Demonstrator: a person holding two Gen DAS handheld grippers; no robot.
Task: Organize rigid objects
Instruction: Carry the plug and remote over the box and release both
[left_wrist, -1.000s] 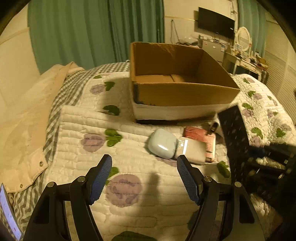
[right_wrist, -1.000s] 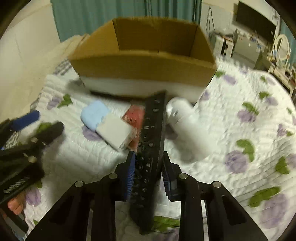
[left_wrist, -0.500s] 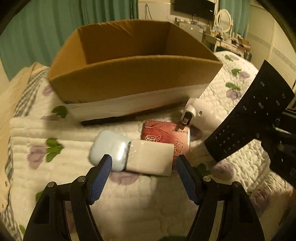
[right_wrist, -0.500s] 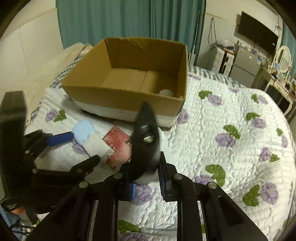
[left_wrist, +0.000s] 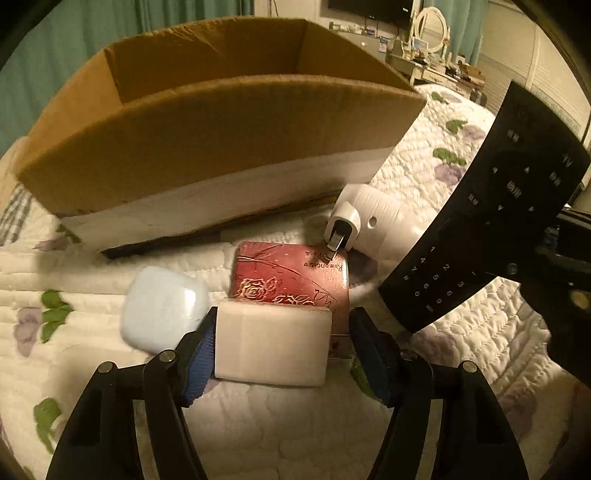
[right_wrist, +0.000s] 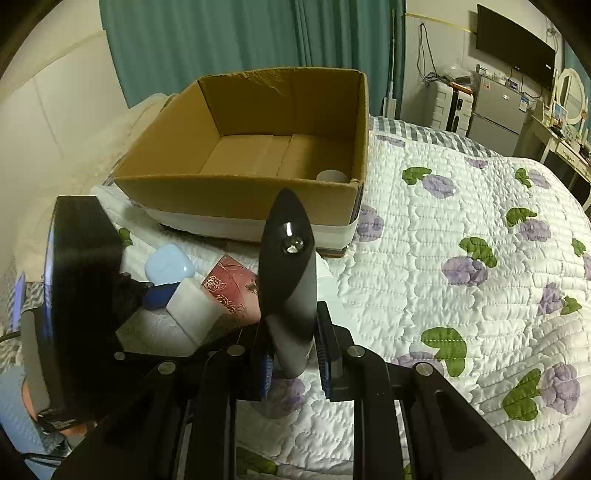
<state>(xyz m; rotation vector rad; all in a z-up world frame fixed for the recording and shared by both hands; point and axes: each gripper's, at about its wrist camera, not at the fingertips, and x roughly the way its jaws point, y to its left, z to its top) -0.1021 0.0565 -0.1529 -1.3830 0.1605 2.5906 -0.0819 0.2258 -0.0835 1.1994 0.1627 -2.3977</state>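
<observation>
A white rectangular block (left_wrist: 272, 342) lies on the quilt between the open jaws of my left gripper (left_wrist: 282, 347); the left pad touches it and the right pad stands apart. Beside it lie a pale blue rounded case (left_wrist: 159, 313), a red rose-embossed tin (left_wrist: 291, 280) and a white plug-like device (left_wrist: 373, 225). My right gripper (right_wrist: 291, 352) is shut on a black remote control (right_wrist: 288, 273), held raised in front of the open cardboard box (right_wrist: 258, 192). The remote also shows in the left wrist view (left_wrist: 491, 206). The block (right_wrist: 192, 306), case (right_wrist: 168, 264) and tin (right_wrist: 231, 288) also show in the right wrist view.
A small white cup-like object (right_wrist: 332, 175) sits in the box's near right corner. The flowered quilt (right_wrist: 461, 258) stretches to the right. Green curtains, a fridge and a dresser stand behind the bed.
My left gripper has moved forward and down until its jaws straddle the white block. My right gripper has lifted the remote higher, toward the box.
</observation>
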